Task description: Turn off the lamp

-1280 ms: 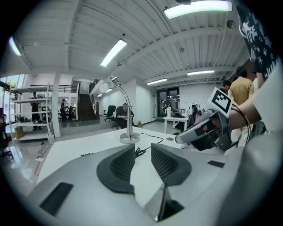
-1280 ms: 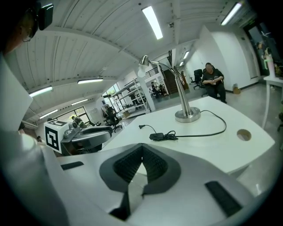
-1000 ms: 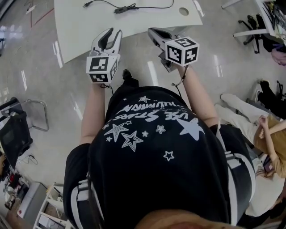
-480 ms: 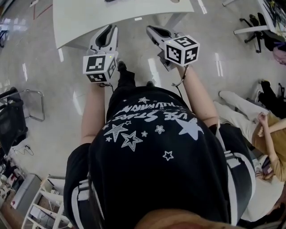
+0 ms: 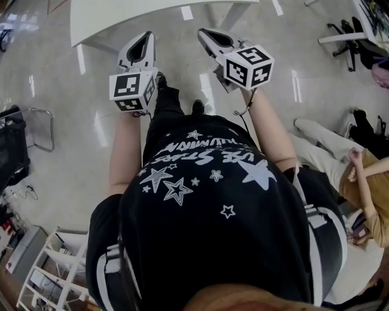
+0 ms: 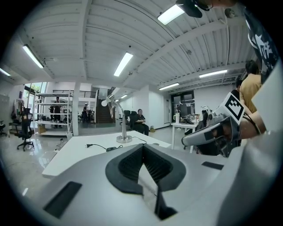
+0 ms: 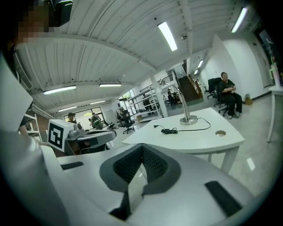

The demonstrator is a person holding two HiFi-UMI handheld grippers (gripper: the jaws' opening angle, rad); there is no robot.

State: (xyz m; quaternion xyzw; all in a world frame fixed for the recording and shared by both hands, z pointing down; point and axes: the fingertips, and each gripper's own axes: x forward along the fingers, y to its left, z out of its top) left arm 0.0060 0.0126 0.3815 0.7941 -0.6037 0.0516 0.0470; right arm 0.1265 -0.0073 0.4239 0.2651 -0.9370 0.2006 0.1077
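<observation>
A silver gooseneck desk lamp (image 6: 120,121) stands on the far side of the white table (image 6: 77,155); its cord, with an inline switch (image 6: 110,148), trails to the left. In the right gripper view the lamp (image 7: 185,108), the switch (image 7: 168,130) and the table (image 7: 194,140) lie well ahead. From above, only the table's near edge (image 5: 121,17) shows; the lamp is out of frame. My left gripper (image 5: 146,37) (image 6: 142,146) is shut on nothing. My right gripper (image 5: 204,33) (image 7: 142,146) is shut too, and empty. Both are held level over the floor, short of the table.
A seated person (image 5: 355,176) is close on my right. An office chair (image 5: 347,42) stands at the upper right. A dark chair (image 5: 15,140) and a white rack (image 5: 48,276) are at my left. Another person sits far behind the table (image 6: 140,121).
The left gripper's jaws, open a second ago, have closed. The table has slid toward the top of the head view as both grippers drew back from it.
</observation>
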